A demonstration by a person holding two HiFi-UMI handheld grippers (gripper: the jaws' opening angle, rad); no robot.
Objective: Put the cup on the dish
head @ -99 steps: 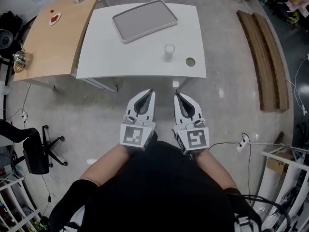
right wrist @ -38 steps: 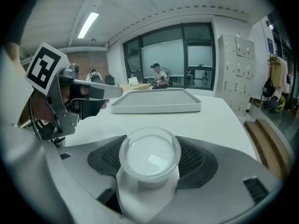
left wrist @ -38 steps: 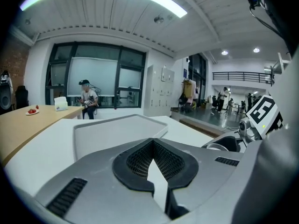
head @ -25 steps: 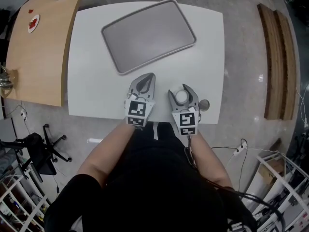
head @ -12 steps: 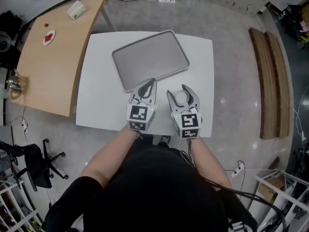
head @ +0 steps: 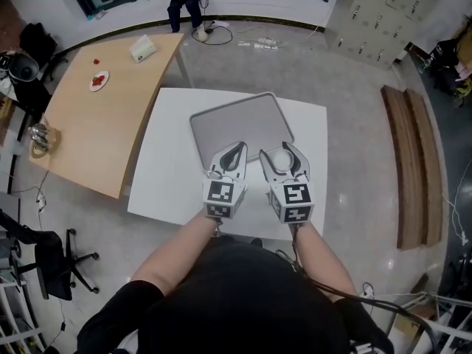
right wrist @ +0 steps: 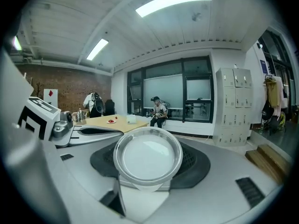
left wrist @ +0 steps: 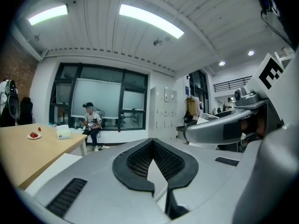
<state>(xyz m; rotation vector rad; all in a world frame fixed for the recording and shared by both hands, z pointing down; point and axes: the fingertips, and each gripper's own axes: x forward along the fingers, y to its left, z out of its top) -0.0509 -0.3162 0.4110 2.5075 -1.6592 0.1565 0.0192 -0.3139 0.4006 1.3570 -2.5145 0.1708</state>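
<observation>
Well, the right gripper (head: 281,152) has its jaws pressed on the clear cup (head: 281,159) — mouth up, long axis roughly vertical — over the table (head: 169,175), beside the tray (head: 221,127); the left gripper (head: 234,147) has its jaws together, empty.

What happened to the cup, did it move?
Yes. The cup left its spot by the table's hole; the right gripper holds it now, nearer the tray's front corner.

With both bare forearms (head: 182,247) stretched forward over the worktop's (head: 173,183) near half, the left gripper (head: 236,149) sits with its jaws together and empty, just beside the right gripper (head: 281,152), clamped on the cup (right wrist: 148,158).
</observation>
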